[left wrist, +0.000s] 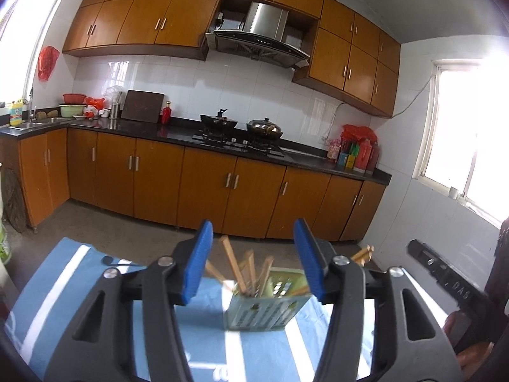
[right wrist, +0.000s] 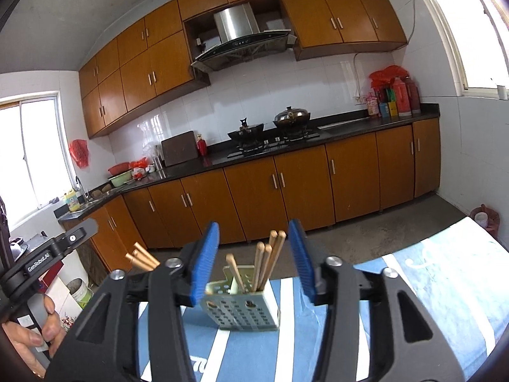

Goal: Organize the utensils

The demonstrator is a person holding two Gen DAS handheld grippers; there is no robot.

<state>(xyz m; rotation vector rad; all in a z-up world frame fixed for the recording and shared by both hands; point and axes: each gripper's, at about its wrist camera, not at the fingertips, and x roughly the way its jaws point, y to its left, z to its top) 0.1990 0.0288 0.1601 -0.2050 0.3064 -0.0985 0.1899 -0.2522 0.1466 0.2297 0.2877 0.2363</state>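
A pale green perforated utensil holder stands on the blue-and-white striped cloth, with several wooden chopsticks upright in it. My left gripper is open and empty, its blue pads either side of the holder, a little short of it. In the right wrist view the holder with its chopsticks sits between the open, empty pads of my right gripper. More chopstick ends stick out at the left, behind the left finger; they also show in the left wrist view. What holds them is hidden.
A dark spoon lies on the cloth at the far left. The other handheld gripper body shows at each view's edge. Beyond the table are concrete floor, orange cabinets, and a black counter with woks.
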